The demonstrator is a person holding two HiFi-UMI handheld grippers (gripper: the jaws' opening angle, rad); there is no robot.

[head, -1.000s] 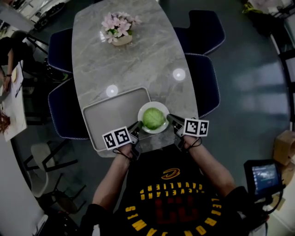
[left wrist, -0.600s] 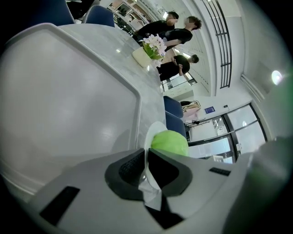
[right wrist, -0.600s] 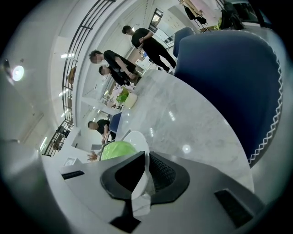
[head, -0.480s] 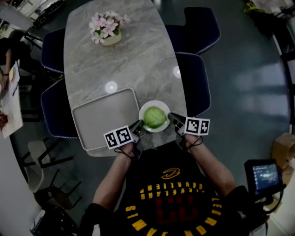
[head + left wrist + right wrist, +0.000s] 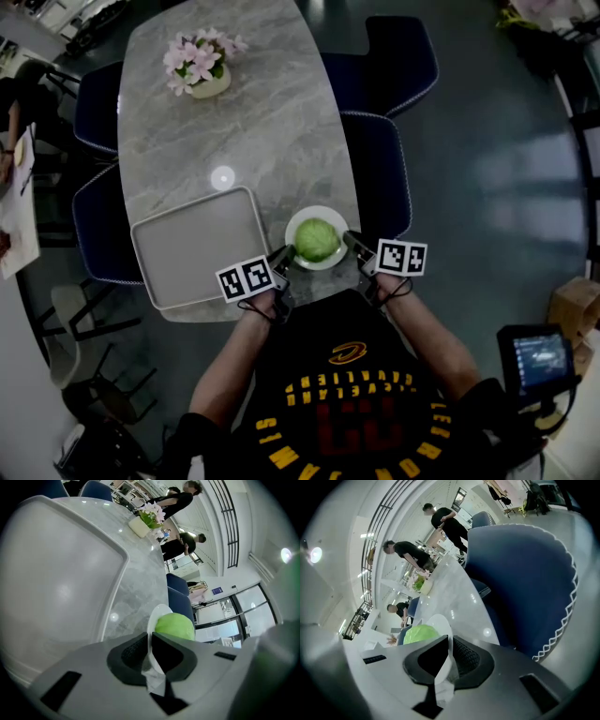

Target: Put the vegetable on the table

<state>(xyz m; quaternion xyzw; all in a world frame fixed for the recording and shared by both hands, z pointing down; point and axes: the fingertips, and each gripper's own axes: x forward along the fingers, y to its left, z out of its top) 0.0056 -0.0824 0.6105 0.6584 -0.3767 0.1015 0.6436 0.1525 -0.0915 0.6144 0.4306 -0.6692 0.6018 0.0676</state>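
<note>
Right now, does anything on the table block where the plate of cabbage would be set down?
Nothing visible does. The plate with the cabbage, clamped by the left gripper and right gripper, is over bare table; the tray lies to its left, apart.

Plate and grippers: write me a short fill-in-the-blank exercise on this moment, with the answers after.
1. The plate carries one round vegetable, ____ in colour.
2. The left gripper and the right gripper are each shut on the plate's ____.
3. In the head view, the grey tray lies on the table to the plate's ____.
4. The flowers at the table's far end are ____.
Missing words: green; rim; left; pink.
</note>
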